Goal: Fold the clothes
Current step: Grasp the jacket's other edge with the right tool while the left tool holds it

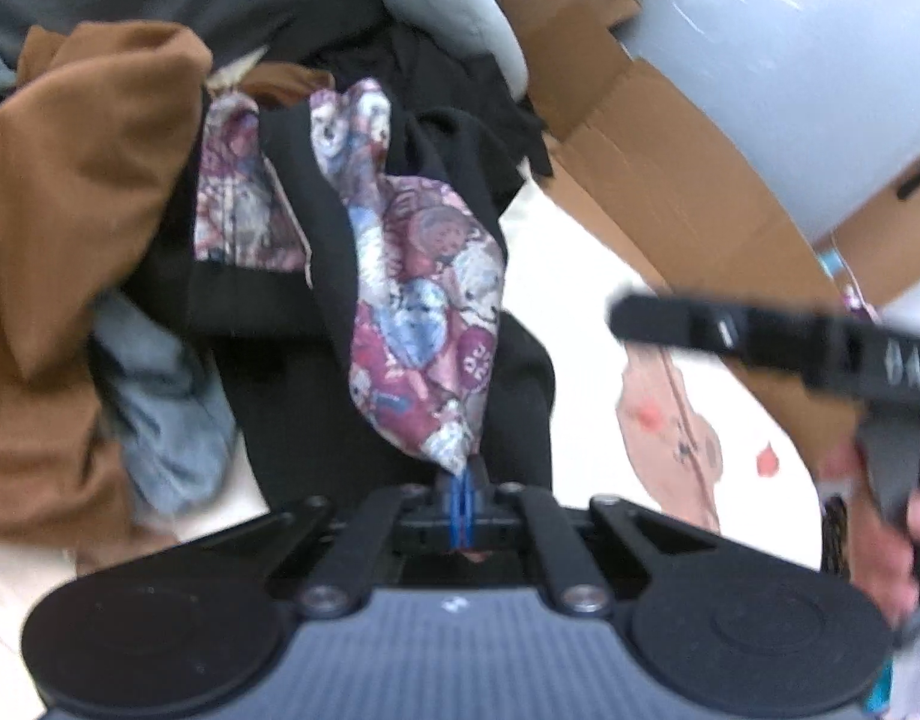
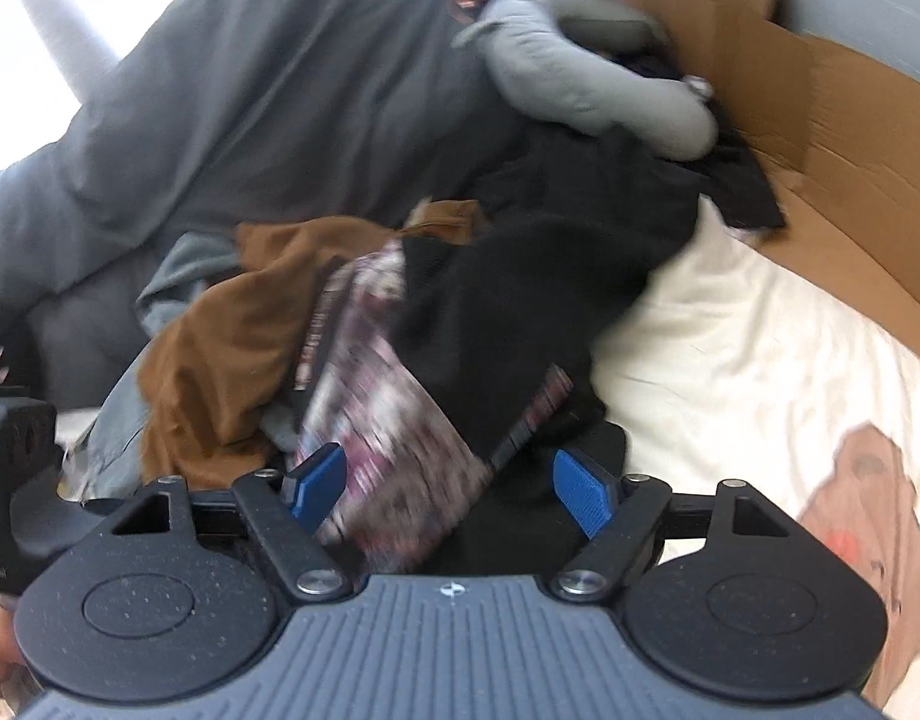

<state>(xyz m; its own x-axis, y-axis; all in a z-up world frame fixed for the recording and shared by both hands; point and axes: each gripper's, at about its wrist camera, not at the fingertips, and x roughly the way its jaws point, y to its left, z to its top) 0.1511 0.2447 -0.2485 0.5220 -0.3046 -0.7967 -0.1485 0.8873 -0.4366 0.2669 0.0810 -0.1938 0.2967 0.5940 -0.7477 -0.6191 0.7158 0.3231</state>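
My left gripper [image 1: 464, 474] is shut on the lower corner of a purple-and-blue patterned cloth [image 1: 423, 300], which is stretched up from the jaws. The cloth is joined to a black garment [image 1: 279, 276] in the pile behind it. In the right wrist view my right gripper [image 2: 450, 489] is open, its blue pads [image 2: 318, 486] wide apart. The same patterned cloth [image 2: 387, 420] and black garment [image 2: 508, 312] lie between the pads, and neither pad presses on them. This view is blurred.
A brown garment [image 1: 69, 210] and a light blue one [image 1: 165, 396] lie left of the pile. Behind are a big dark grey garment [image 2: 249, 90] and a pale grey padded one [image 2: 580, 78]. A cardboard box [image 2: 820, 120] borders the white printed sheet [image 2: 730, 360] on the right.
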